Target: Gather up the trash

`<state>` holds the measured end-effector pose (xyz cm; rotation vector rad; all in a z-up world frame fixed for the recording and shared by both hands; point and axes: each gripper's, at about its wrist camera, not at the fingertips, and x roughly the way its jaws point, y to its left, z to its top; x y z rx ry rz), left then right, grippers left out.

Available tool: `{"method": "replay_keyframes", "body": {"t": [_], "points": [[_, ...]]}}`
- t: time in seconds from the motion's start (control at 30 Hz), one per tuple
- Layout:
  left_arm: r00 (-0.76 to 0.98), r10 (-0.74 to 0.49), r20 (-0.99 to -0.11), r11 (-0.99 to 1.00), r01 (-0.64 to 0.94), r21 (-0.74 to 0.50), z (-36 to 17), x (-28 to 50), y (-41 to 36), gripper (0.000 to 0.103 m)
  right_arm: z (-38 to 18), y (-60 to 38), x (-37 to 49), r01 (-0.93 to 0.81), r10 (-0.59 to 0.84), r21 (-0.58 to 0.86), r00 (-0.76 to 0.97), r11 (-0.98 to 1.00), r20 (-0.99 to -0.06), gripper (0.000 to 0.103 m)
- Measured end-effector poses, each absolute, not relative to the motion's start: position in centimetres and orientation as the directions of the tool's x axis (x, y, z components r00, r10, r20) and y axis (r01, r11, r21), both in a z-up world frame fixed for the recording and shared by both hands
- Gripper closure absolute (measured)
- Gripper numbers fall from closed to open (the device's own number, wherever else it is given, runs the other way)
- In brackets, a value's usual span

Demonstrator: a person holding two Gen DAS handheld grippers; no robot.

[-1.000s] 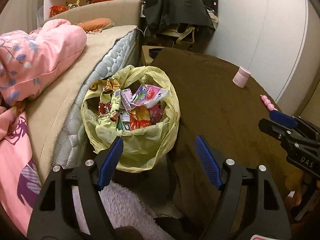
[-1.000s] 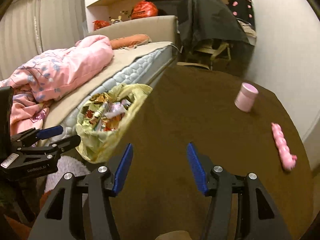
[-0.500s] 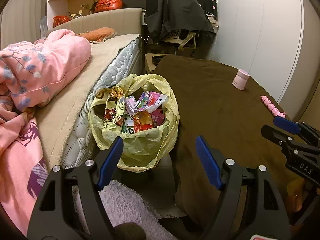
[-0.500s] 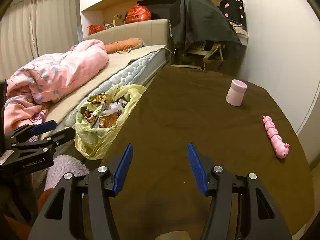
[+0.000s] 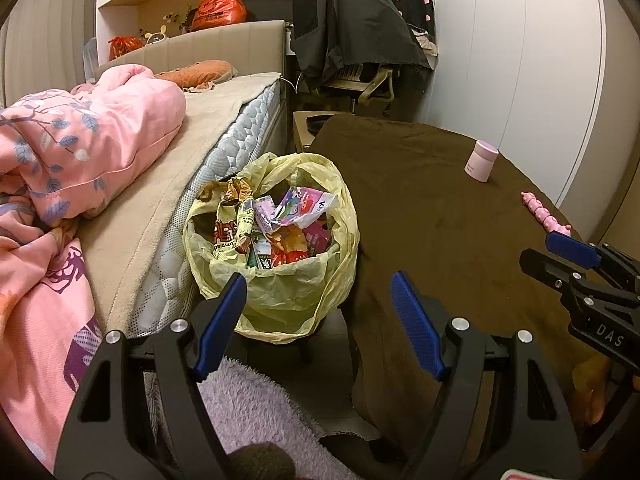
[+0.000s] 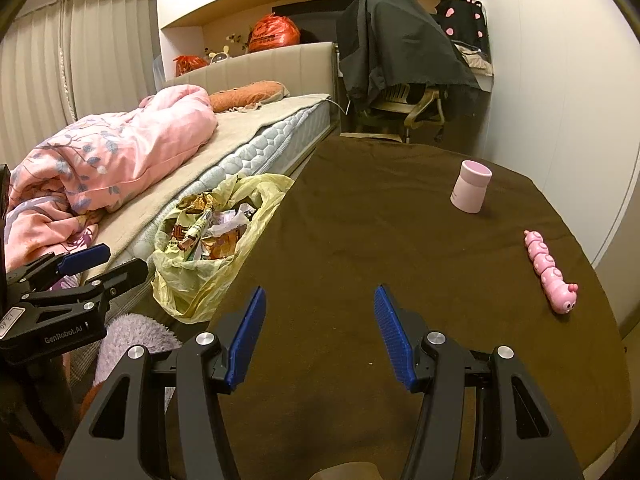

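Observation:
A yellow plastic trash bag (image 5: 280,296) full of snack wrappers (image 5: 276,224) stands between the bed and the brown-covered table; it also shows in the right wrist view (image 6: 200,276). My left gripper (image 5: 318,292) is open and empty, held back from and above the bag's near side. My right gripper (image 6: 320,304) is open and empty over the table's near part. Each gripper shows in the other's view: the right one (image 5: 576,256) at the right edge, the left one (image 6: 96,264) at the left edge.
The brown table (image 6: 380,240) carries a pink cup (image 6: 470,192) and a pink caterpillar toy (image 6: 550,272) at the right. A bed (image 5: 168,196) with a pink duvet (image 5: 80,148) lies left. A draped chair (image 6: 400,64) stands behind. A purple fluffy rug (image 5: 260,408) lies below.
Both grippers have drawn back and tilted up, so the bag and table look smaller and more of the room shows. Jaws stay open.

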<state>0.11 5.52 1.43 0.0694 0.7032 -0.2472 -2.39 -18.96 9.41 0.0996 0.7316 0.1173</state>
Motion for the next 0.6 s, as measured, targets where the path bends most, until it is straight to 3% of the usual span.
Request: {"method": "replay_keyframes", "body": {"t": [0.6], "points": [[0.739, -0.195, -0.645, 0.97, 0.244, -0.013, 1.6, -0.08, 5.47, 0.032, 9.42, -18.82, -2.44, -0.072, 0.144, 0.135, 0.737, 0.988, -0.66, 0.05]]}}
